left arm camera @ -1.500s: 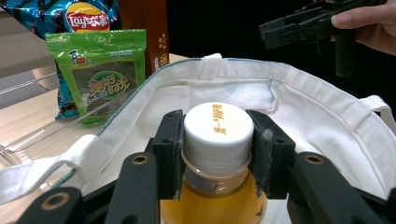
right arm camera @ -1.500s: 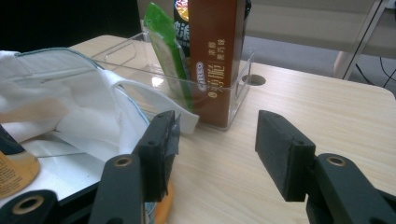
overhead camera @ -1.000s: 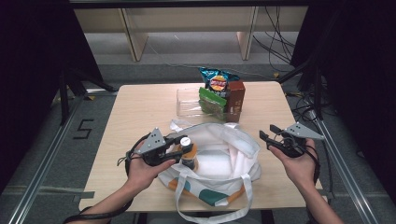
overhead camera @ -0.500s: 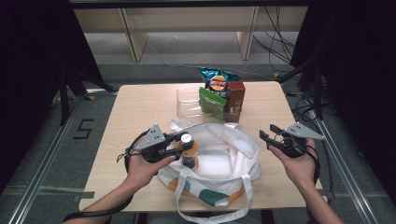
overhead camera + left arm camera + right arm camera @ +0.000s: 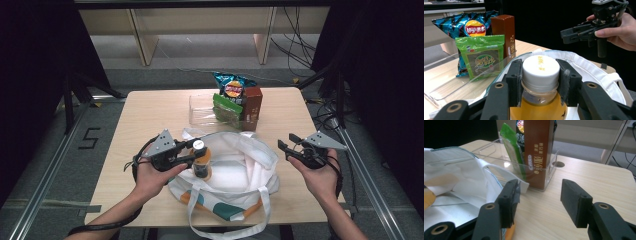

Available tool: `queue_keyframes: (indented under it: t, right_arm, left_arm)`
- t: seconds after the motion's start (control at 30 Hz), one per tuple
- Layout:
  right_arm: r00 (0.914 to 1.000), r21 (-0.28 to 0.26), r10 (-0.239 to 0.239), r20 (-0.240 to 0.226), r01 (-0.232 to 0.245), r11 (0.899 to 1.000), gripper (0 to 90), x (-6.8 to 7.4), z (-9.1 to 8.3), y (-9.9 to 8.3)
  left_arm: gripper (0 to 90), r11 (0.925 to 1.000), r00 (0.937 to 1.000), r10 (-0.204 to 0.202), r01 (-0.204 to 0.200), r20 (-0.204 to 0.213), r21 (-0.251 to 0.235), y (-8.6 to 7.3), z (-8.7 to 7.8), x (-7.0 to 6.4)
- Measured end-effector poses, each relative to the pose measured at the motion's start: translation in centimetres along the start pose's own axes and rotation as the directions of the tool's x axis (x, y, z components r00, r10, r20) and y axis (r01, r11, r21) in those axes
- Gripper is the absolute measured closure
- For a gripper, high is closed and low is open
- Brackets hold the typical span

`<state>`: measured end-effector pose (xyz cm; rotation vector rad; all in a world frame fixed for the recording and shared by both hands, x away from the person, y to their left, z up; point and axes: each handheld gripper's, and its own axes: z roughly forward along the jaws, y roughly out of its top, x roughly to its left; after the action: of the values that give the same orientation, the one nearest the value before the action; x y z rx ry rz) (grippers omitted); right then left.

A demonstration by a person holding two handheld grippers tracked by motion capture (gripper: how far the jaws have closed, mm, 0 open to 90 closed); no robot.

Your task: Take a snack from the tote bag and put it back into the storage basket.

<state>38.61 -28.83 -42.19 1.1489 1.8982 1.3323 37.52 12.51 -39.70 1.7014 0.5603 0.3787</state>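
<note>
A bottle of orange drink (image 5: 201,161) with a white cap (image 5: 540,67) hangs over the open mouth of a white tote bag (image 5: 250,165). My left gripper (image 5: 196,151) is shut on the bottle's neck just under the cap (image 5: 539,86). The bottle stands upright, its lower part inside the bag's opening. My right gripper (image 5: 286,145) is held open to the right of the bag, above the table, with nothing between its jaws (image 5: 539,197). It also appears far off in the left gripper view (image 5: 571,31).
A clear plastic bin (image 5: 200,112) at the table's back holds a green snack packet (image 5: 225,107), a blue crisp bag (image 5: 233,85) and a brown box (image 5: 252,107). The wooden table (image 5: 150,115) ends close behind the bin. Cables lie on the floor at the right.
My left gripper has carried the bottle slightly right and down, lowering it further into the bag's mouth. The right gripper has stayed where it was.
</note>
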Motion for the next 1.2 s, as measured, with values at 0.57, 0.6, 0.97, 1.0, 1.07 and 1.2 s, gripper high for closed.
queue_keyframes:
  t: [0.57, 0.6, 0.97, 1.0, 1.07, 1.2]
  right_arm:
    - [1.0, 0.006, 0.006, 0.005, -0.006, 1.0, 48.6, 0.1, 0.0, -0.1]
    - [0.9998, 0.02, 0.021, 0.003, -0.021, 1.0, 48.6, 0.2, -0.1, 0.0]
    - [0.9997, 0.012, 0.022, 0.004, -0.022, 1.0, 48.5, 0.2, 0.0, -0.1]
    - [0.9997, 0.012, 0.022, 0.004, -0.022, 1.0, 48.5, 0.2, 0.0, -0.1]
    - [0.9998, 0.007, 0.021, -0.001, -0.021, 1.0, 48.6, 0.2, 0.0, -0.1]
    - [0.9998, 0.012, 0.022, 0.005, -0.022, 1.0, 48.5, 0.2, 0.0, -0.1]
  left_arm:
    - [58.4, 0.9994, 0.9999, -0.004, 0.004, -0.015, -0.034, 1.6, -0.3, 0.2]
    - [58.4, 0.9993, 0.9999, -0.002, 0.002, -0.012, -0.036, 1.7, -0.3, 0.2]
    - [58.4, 0.999, 1.0, -0.003, 0.002, -0.009, -0.045, 2.4, -0.4, 0.3]
    - [58.4, 0.999, 0.9999, -0.004, 0.004, -0.01, -0.046, 2.5, -0.5, 0.3]
    - [58.4, 0.9987, 0.9999, -0.003, 0.003, -0.012, -0.051, 2.6, -0.4, 0.4]
    - [58.4, 0.9985, 0.9999, -0.004, 0.003, -0.014, -0.054, 2.9, -0.4, 0.4]
